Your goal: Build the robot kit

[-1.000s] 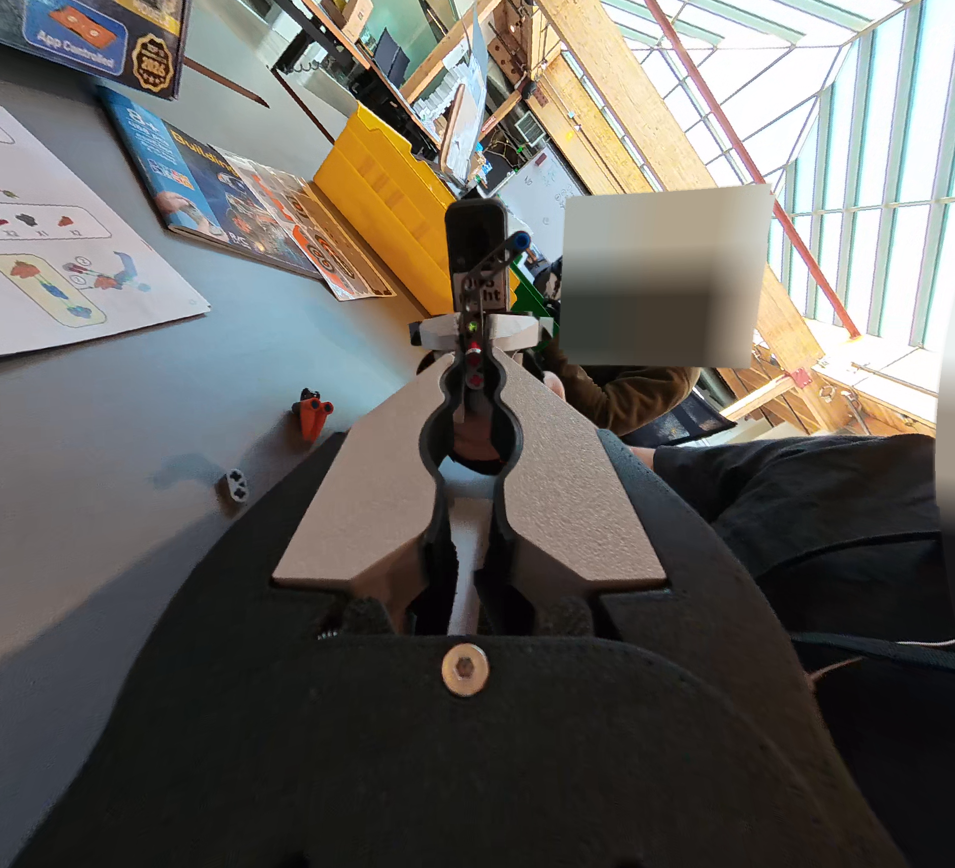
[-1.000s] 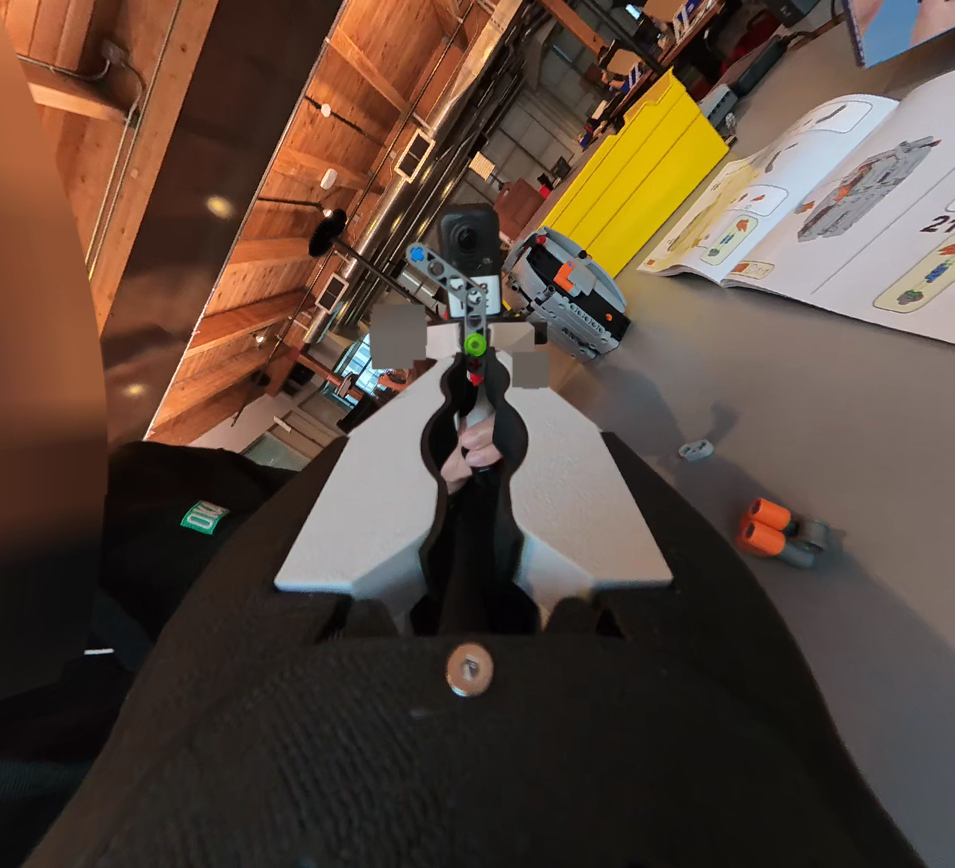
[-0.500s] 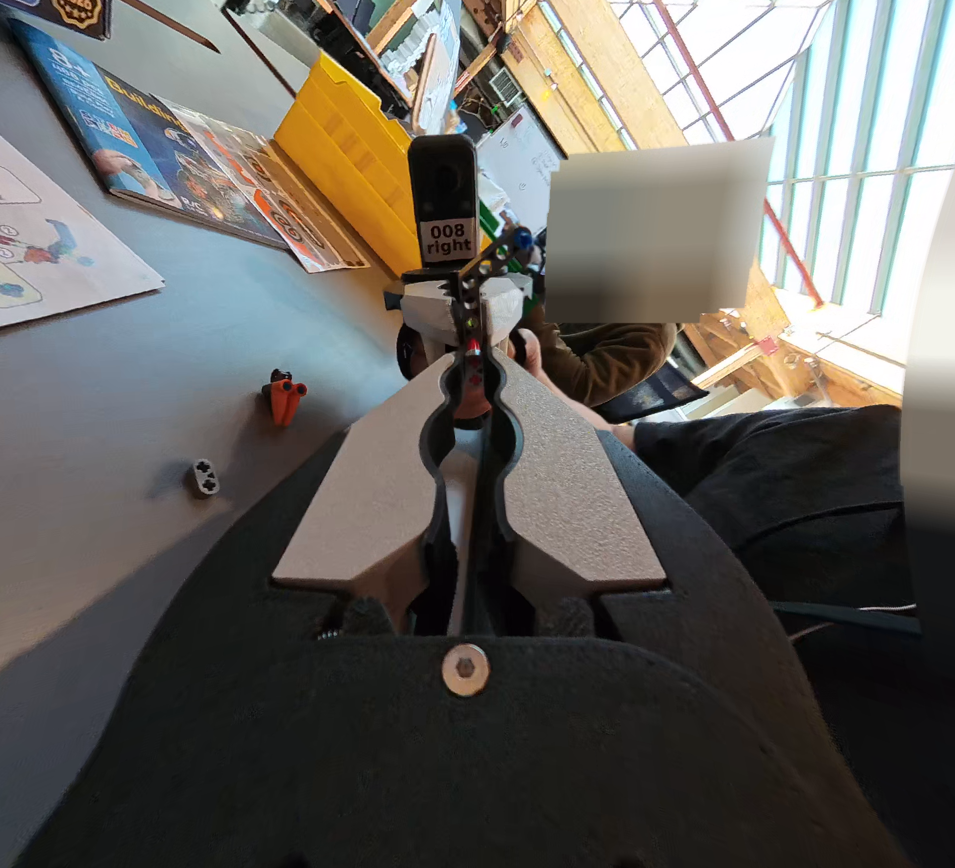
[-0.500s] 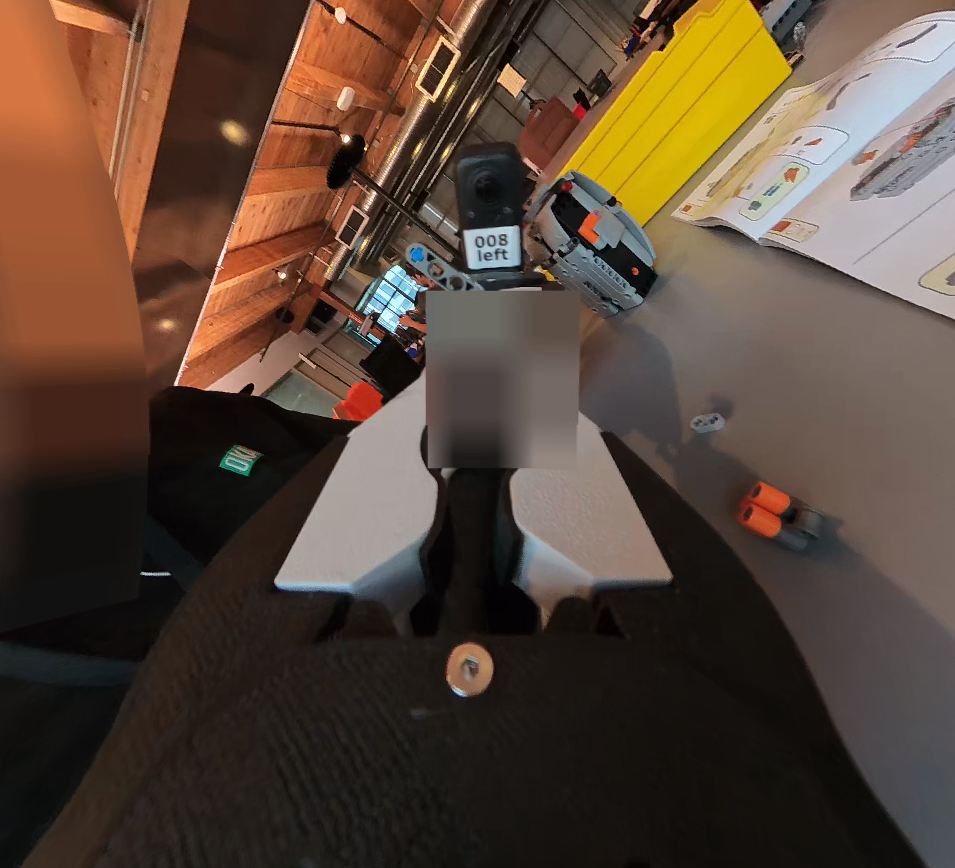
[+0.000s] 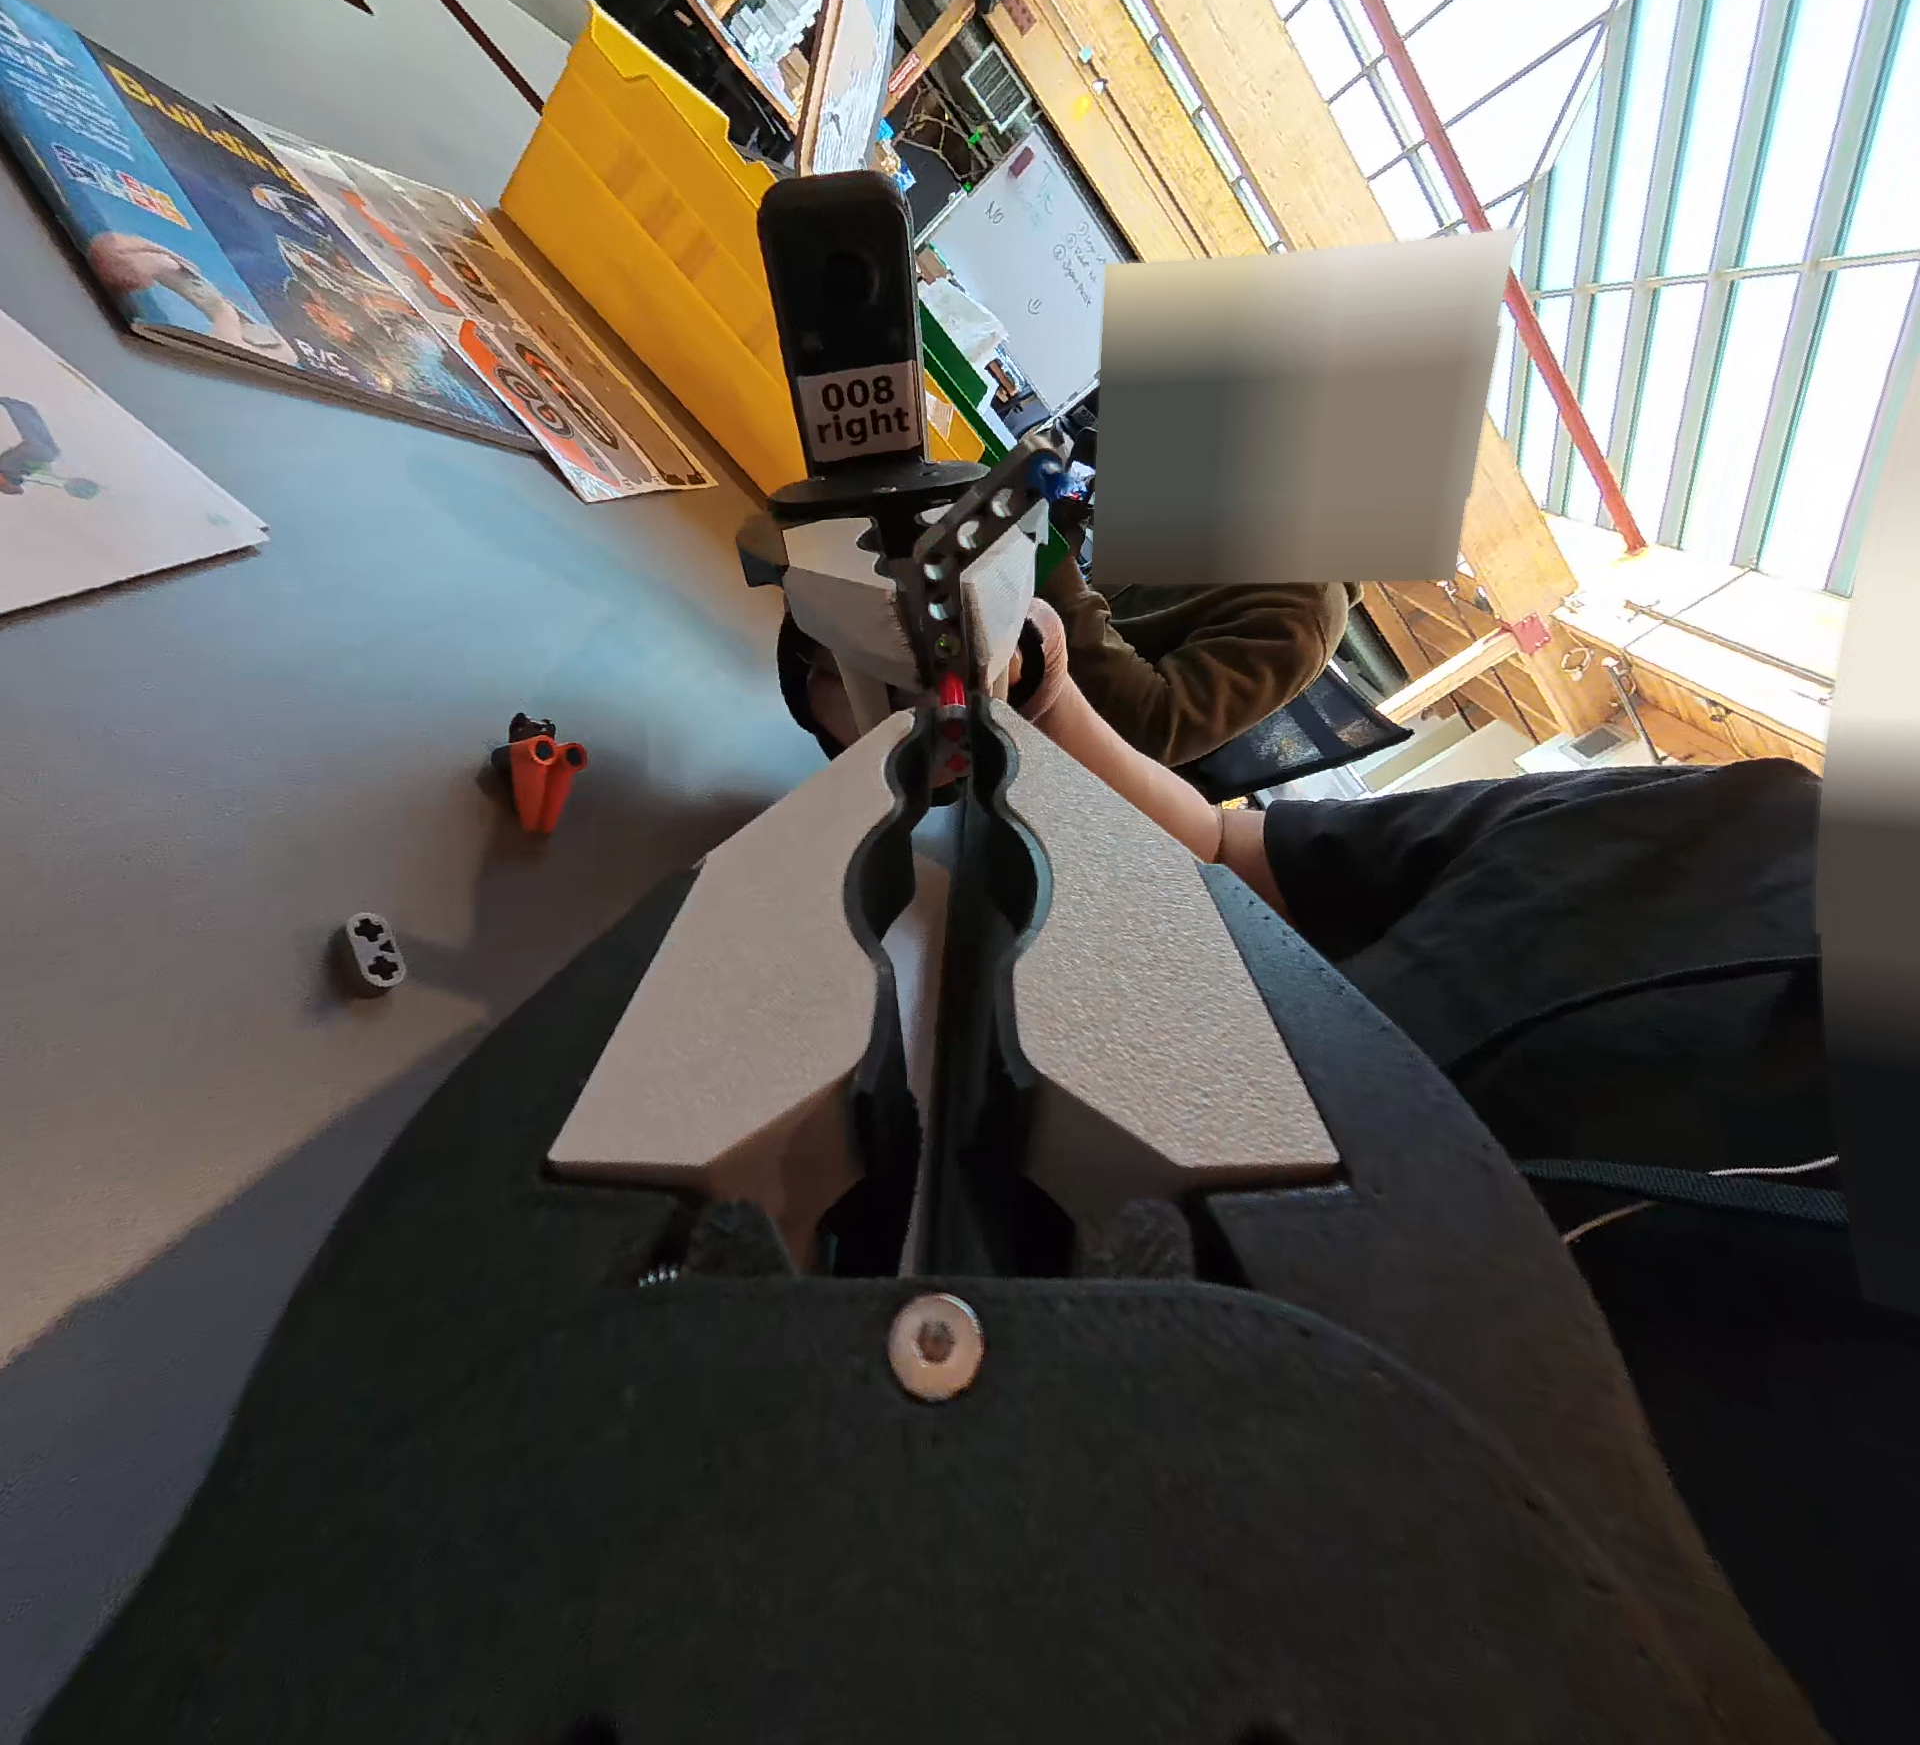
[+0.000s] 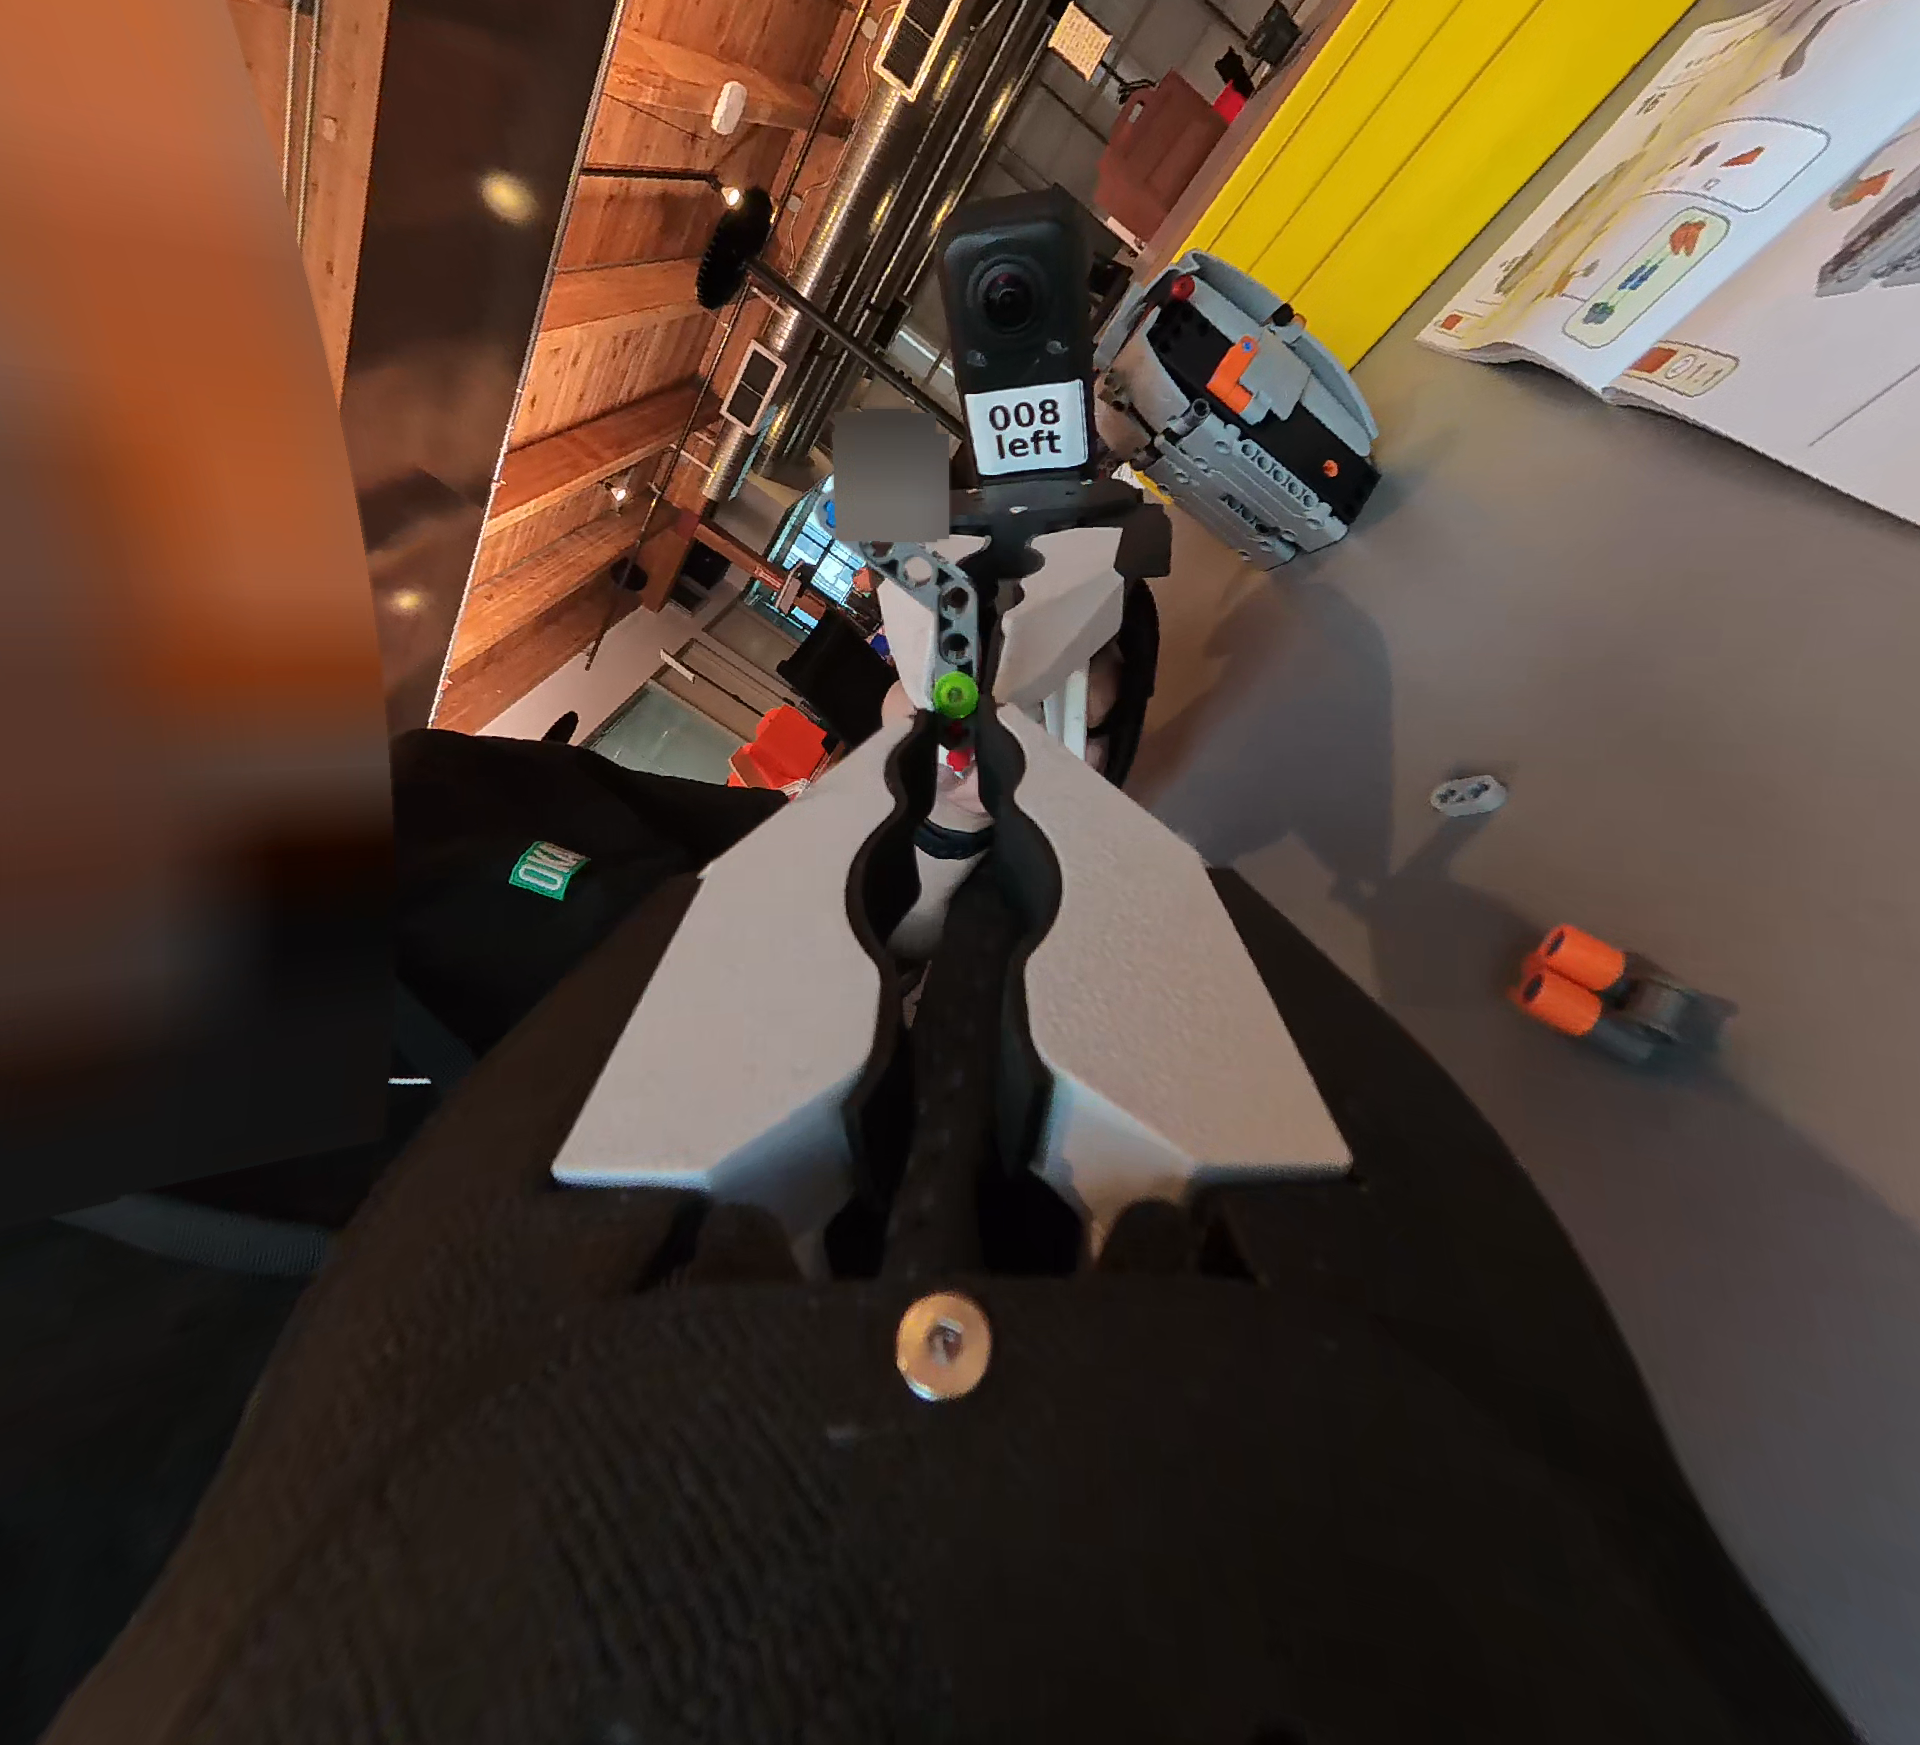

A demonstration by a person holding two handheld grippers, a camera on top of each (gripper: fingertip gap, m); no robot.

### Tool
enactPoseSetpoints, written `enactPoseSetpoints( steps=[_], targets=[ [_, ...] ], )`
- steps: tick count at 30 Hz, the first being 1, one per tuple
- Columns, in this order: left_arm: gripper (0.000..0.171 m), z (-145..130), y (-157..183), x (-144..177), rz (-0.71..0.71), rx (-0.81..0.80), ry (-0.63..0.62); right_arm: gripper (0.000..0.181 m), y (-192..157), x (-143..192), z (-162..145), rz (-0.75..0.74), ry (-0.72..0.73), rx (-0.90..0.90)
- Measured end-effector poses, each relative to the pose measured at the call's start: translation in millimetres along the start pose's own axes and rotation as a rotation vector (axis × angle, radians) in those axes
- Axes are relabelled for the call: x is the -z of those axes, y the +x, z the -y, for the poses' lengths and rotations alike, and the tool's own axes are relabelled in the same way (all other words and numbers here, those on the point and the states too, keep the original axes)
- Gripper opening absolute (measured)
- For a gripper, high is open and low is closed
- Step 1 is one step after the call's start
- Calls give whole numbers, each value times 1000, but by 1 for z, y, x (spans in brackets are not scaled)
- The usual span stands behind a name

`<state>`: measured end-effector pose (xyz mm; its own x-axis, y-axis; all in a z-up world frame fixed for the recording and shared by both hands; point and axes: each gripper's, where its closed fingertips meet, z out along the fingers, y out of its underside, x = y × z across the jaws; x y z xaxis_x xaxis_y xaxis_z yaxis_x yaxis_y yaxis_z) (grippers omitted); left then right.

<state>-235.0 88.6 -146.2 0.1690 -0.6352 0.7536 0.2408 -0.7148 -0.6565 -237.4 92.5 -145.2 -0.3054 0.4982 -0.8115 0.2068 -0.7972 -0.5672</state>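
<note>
A small brick assembly is held in the air between my two grippers, which face each other tip to tip. It is a grey angled beam with holes (image 5: pixel 961 552) carrying a red pin (image 5: pixel 949 708), a green pin (image 6: pixel 954 693) and a blue pin (image 5: pixel 1044 474). My left gripper (image 5: pixel 951 734) is shut on the red-pin end. My right gripper (image 6: pixel 951 739) is shut on the same assembly from the other side. Each gripper's white fingers (image 5: pixel 842 604) (image 6: pixel 1060 615) show in the other's view, around the beam.
On the grey table (image 5: pixel 260 656) lie an orange two-tube piece (image 5: pixel 540 770) (image 6: pixel 1569 978) and a small grey connector (image 5: pixel 371 952) (image 6: pixel 1467 793). A grey model vehicle (image 6: pixel 1236 417), a yellow bin (image 5: pixel 644 241) (image 6: pixel 1455 85) and instruction booklets (image 5: pixel 156 189) (image 6: pixel 1714 241) lie farther off. A person in black (image 5: pixel 1558 916) sits close. Left and right tips are no more than a few centimetres apart.
The two grippers have come closer together, so each looks larger in the other's view. Both stay shut on the assembly. The loose pieces on the table have not moved.
</note>
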Motion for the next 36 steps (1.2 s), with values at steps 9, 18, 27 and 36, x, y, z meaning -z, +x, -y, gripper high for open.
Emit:
enactPoseSetpoints(
  steps=[9,18,27,36],
  targets=[
    [5,1,-5,1,38,-31,5,7,4,-1,0,-24,14,-5],
    [5,4,-10,2,68,-34,25,8,10,-1,3,-62,41,4],
    [5,5,-16,3,93,-17,39,7,16,-1,8,-113,87,5],
    [5,0,-13,1,54,19,8,7,12,1,-1,-108,-7,33]
  ],
)
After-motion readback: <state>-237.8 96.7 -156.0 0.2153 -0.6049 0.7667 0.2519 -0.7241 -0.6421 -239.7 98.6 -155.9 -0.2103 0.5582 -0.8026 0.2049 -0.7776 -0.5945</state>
